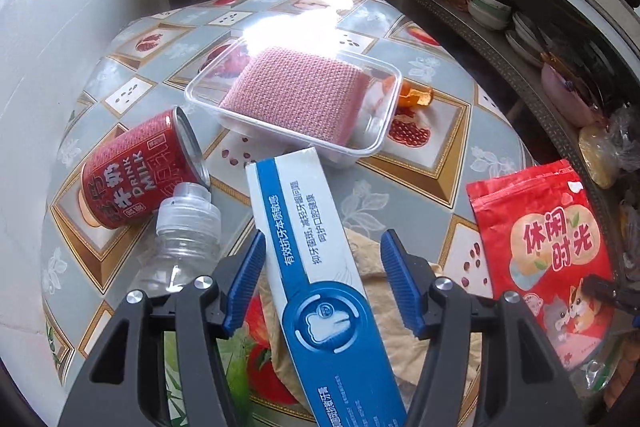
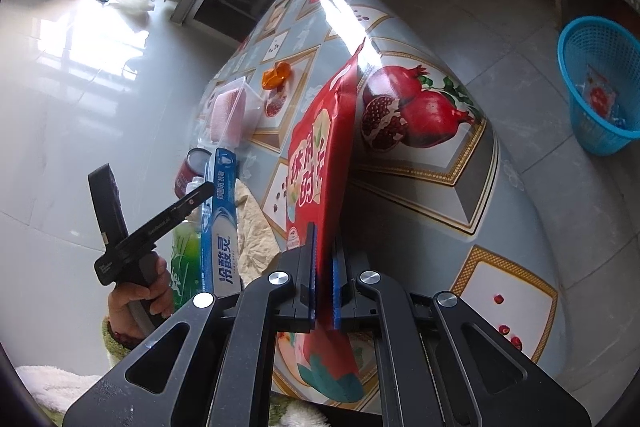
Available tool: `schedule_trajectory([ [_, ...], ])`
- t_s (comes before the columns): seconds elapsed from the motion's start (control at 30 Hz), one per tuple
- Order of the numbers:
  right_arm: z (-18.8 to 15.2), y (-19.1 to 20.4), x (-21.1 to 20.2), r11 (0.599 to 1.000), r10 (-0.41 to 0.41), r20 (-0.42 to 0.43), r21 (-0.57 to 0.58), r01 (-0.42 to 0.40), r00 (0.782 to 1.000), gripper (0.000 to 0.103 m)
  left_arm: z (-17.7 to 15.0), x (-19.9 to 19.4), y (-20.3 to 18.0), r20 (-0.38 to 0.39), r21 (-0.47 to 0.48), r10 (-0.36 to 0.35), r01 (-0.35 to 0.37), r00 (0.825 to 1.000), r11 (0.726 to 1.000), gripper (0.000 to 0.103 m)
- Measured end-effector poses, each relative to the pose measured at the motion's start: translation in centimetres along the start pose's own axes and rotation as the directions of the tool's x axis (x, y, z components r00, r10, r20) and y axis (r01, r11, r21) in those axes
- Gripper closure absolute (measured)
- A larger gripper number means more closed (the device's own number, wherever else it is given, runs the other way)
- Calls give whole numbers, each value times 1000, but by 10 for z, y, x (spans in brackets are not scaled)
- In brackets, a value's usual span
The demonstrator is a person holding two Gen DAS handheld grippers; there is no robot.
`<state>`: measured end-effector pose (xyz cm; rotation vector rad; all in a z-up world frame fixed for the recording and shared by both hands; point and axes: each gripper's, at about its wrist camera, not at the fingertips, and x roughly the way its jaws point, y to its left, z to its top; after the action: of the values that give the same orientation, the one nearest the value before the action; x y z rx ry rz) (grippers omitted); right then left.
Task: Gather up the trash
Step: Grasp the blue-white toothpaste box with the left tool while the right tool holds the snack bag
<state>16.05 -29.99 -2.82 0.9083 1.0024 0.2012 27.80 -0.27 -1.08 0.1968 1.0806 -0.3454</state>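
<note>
The left gripper (image 1: pixel 322 283) stands wide, its blue pads either side of a blue-and-white toothpaste box (image 1: pixel 316 267) printed in Chinese, not touching it. At left centre of the left wrist view a red can (image 1: pixel 136 171) reading "DRINK MILK" lies on the bench (image 1: pixel 400 187) beside a clear bottle (image 1: pixel 180 239). The right gripper (image 2: pixel 323 275) is clamped on a red snack pouch (image 2: pixel 320 163) with Chinese lettering. A blue basket (image 2: pixel 600 87) sits at right on the floor.
</note>
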Motion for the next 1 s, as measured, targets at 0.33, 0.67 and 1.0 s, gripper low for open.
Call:
schedule_trajectory([
  [0.33,-2,1,-2,1000,6,4,2,-6,1000,98,8,12,-5,-30,20,23,-23,999,1000,47],
  [0.67,-2,0,-2,1000,0,6,4,0,1000,98,5,-1,-9,-3,19,-24,24,1000,1000,56],
  [1.0,-1,-1,0,1000,1,1,9,-1,1000,98,0,-8,-27,-82,46,-164,169,983,985,55],
])
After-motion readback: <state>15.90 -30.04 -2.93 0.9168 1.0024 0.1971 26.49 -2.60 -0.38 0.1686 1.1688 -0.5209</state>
